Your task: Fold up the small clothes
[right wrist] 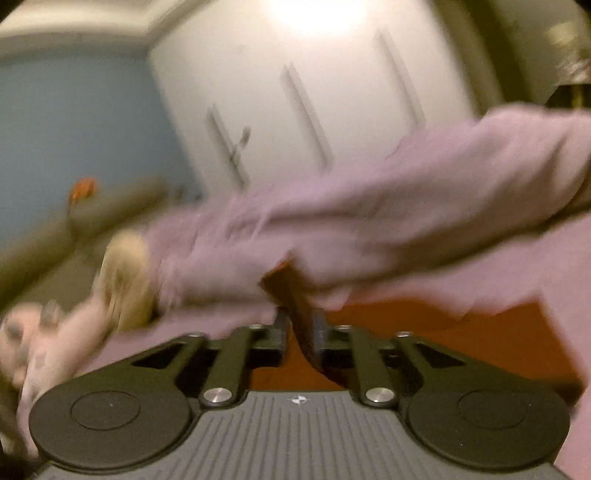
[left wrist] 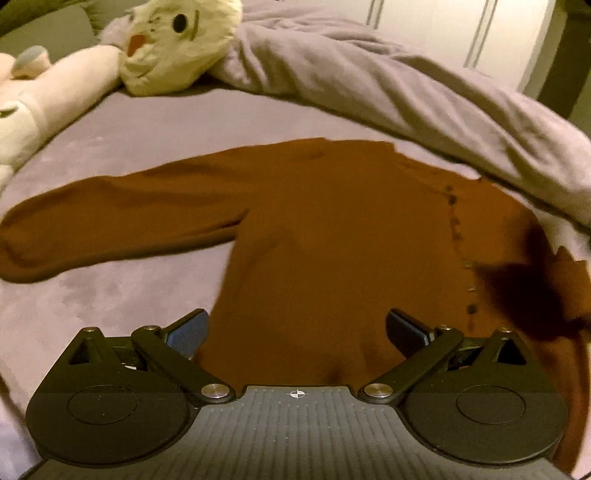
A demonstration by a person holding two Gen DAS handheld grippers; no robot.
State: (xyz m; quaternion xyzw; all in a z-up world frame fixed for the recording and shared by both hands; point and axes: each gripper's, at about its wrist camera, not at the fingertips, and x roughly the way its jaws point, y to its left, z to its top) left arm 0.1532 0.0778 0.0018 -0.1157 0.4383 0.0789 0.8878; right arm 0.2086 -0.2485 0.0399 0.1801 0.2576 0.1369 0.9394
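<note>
On the bed, a brown top is spread beneath the wide-parted left gripper; its edge is clamped by the right gripper.

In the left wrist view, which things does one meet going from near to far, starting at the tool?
Left tool, open → brown cardigan lying flat → purple bedsheet → rumpled purple blanket → white wardrobe doors.
</note>
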